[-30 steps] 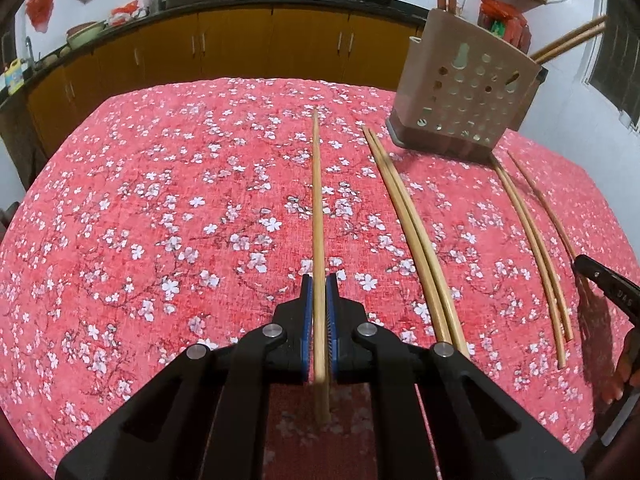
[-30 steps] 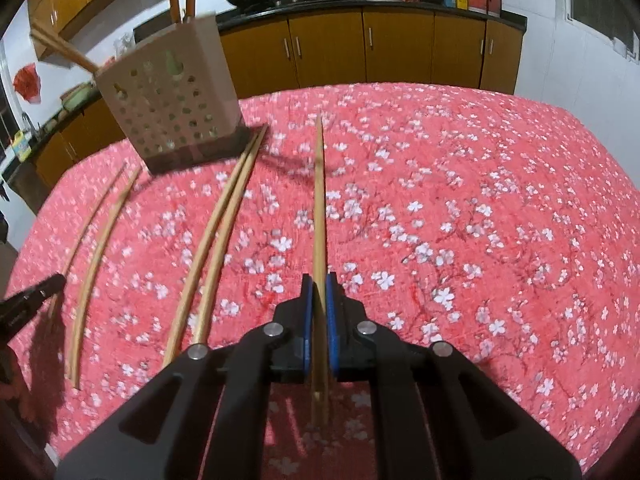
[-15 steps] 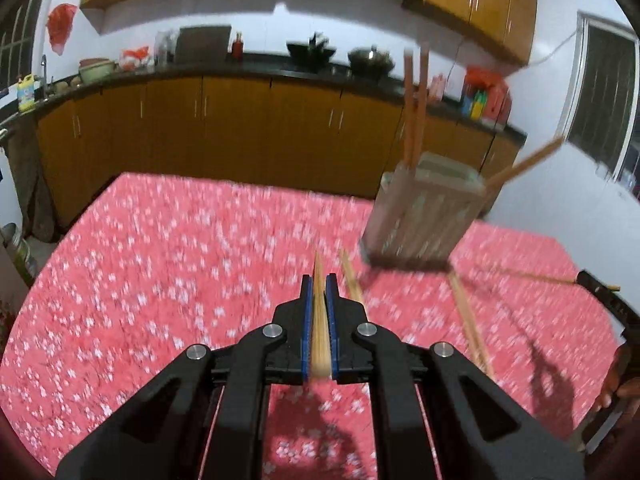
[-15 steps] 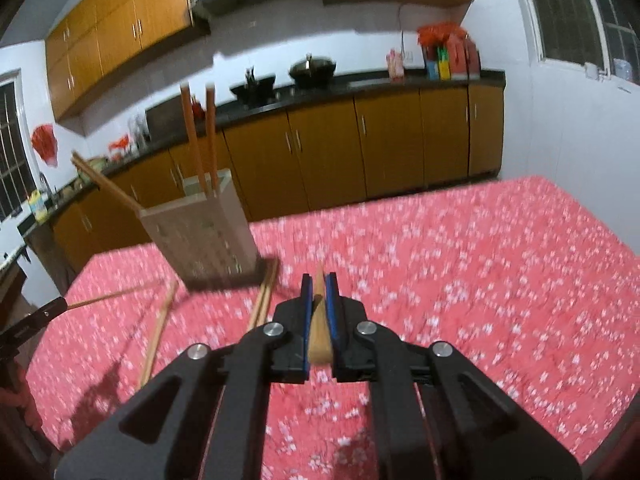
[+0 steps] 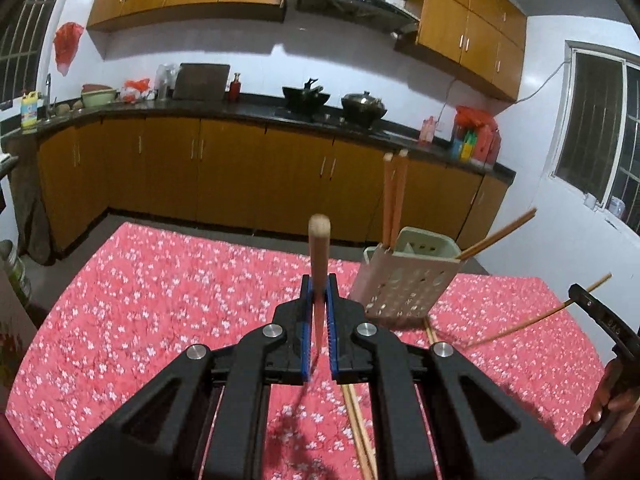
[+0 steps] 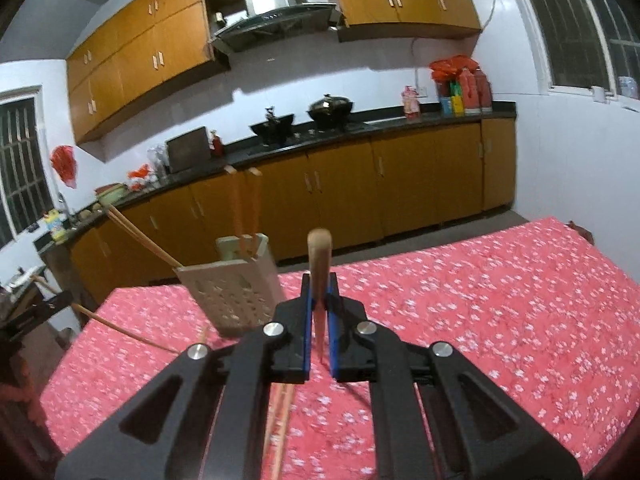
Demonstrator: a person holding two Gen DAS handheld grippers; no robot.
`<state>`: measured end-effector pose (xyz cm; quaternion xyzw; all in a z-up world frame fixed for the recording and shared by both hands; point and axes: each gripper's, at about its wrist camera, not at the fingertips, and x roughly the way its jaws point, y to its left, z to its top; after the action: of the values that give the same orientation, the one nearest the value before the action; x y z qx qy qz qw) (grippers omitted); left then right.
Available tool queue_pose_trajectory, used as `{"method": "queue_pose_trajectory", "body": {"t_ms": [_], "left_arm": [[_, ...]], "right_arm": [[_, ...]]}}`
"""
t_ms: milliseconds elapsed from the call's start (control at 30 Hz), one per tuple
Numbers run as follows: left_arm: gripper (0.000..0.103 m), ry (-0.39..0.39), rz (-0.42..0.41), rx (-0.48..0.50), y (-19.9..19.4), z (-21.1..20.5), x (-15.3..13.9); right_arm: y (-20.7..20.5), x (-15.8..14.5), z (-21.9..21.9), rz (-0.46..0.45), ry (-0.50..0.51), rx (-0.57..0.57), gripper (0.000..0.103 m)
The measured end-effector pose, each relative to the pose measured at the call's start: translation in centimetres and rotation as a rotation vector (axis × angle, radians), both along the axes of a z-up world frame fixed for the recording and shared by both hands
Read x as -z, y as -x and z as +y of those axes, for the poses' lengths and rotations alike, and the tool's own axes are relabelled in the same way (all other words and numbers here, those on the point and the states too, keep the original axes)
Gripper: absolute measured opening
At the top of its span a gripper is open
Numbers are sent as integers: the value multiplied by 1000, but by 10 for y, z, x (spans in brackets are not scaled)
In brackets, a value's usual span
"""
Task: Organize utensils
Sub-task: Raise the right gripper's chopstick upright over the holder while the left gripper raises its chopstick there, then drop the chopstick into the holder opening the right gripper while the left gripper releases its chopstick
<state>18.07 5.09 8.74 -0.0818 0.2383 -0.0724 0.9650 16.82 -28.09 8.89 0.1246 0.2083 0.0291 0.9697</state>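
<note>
My left gripper (image 5: pixel 319 292) is shut on a wooden chopstick (image 5: pixel 319 248) that points up and away, lifted off the table. My right gripper (image 6: pixel 319 292) is shut on another wooden chopstick (image 6: pixel 319 260), also raised; it shows at the right edge of the left wrist view (image 5: pixel 584 298) with its chopstick (image 5: pixel 520 326). The perforated beige utensil holder (image 5: pixel 406 280) stands on the red floral tablecloth (image 5: pixel 160 300) with several chopsticks (image 5: pixel 394 196) in it; it also shows in the right wrist view (image 6: pixel 232 292). More chopsticks lie on the cloth (image 5: pixel 360 428).
Two chopsticks (image 6: pixel 280 420) lie on the cloth below my right gripper. Kitchen cabinets and a counter (image 5: pixel 240 112) with woks run behind the table. The left gripper shows at the left edge of the right wrist view (image 6: pixel 40 312).
Both grippers have lifted their chopsticks off the cloth and tilted upward, so the views now face the kitchen wall. The holder now sits lower and further ahead.
</note>
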Motion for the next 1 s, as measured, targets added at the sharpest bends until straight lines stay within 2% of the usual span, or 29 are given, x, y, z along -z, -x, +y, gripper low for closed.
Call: {"method": "queue_pose_trajectory", "body": {"t_ms": [133, 267, 400, 500, 600, 733, 1000], "left_arm": [[7, 11, -47, 25, 1, -4, -20], [7, 20, -110, 49, 0, -18, -45], [7, 45, -168, 63, -7, -32, -69], [7, 48, -237, 52, -17, -45, -91], [7, 57, -286, 37, -27, -55, -104], [7, 43, -339, -5, -44, -69, -109], [7, 42, -302, -22, -75, -82, -74]], "right_arm": [[2, -29, 8, -56, -56, -72, 8], [2, -65, 18, -150, -91, -126, 8], [-5, -94, 30, -235, -76, -121, 8], [-16, -105, 35, -267, -48, -99, 8], [-33, -109, 40, -269, -12, -78, 8], [-61, -100, 41, -224, 5, -66, 8], [-98, -76, 46, -138, -2, -78, 8]]}}
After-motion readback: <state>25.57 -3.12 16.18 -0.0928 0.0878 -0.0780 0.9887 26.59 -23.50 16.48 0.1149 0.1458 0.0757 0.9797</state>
